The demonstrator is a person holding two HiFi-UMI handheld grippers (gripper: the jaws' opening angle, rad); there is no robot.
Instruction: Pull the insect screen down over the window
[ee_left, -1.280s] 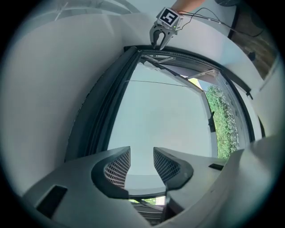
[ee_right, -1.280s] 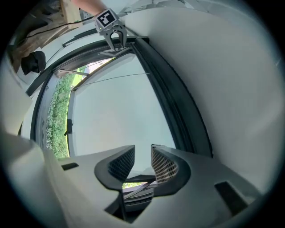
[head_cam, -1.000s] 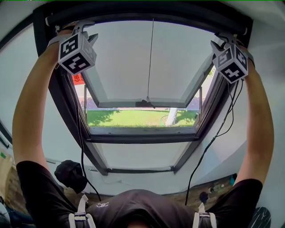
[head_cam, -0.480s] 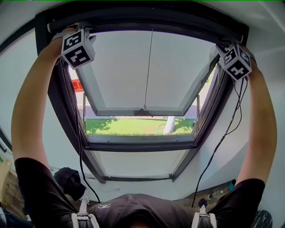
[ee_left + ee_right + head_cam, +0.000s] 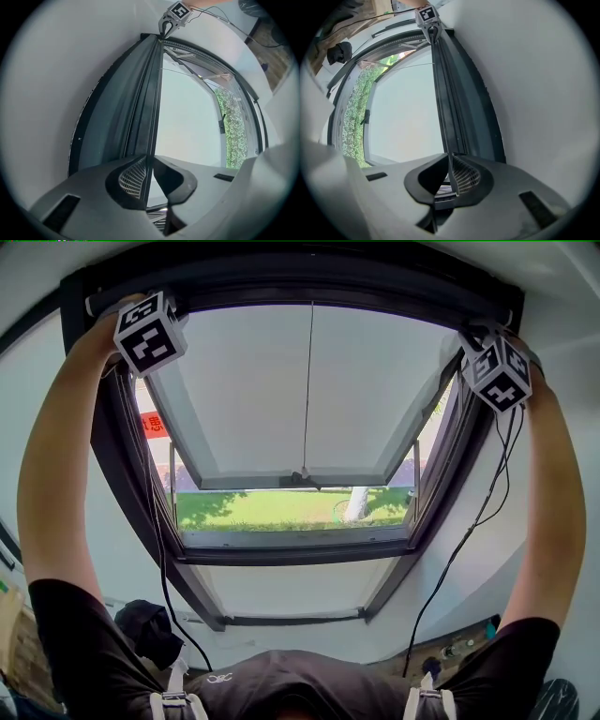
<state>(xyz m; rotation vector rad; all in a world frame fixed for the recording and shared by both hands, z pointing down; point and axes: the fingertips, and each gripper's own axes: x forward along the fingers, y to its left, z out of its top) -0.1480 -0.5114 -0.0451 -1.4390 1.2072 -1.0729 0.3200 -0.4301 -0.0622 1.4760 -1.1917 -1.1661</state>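
Observation:
The insect screen's dark pull bar (image 5: 309, 289) lies along the top of the roof window frame (image 5: 122, 474). Both arms reach up to it, the left marker cube (image 5: 150, 334) at its left end and the right marker cube (image 5: 499, 371) at its right end. In the left gripper view my left gripper (image 5: 151, 174) has just been closing, and its pads pinch the bar's thin edge (image 5: 152, 103). My right gripper (image 5: 451, 176) has also just been closing and is shut on the same thin edge (image 5: 443, 103). Each gripper view shows the other gripper at the bar's far end.
The window sash (image 5: 281, 390) is swung open outward, with a thin cord (image 5: 307, 381) hanging down its middle to the handle (image 5: 298, 479). A lawn (image 5: 281, 510) shows outside. Black cables (image 5: 469, 521) hang from both grippers. White sloped walls flank the frame.
Both marker cubes have moved up and outward to the ends of the top bar, the left one more. The window sits slightly lower and wider in the head view.

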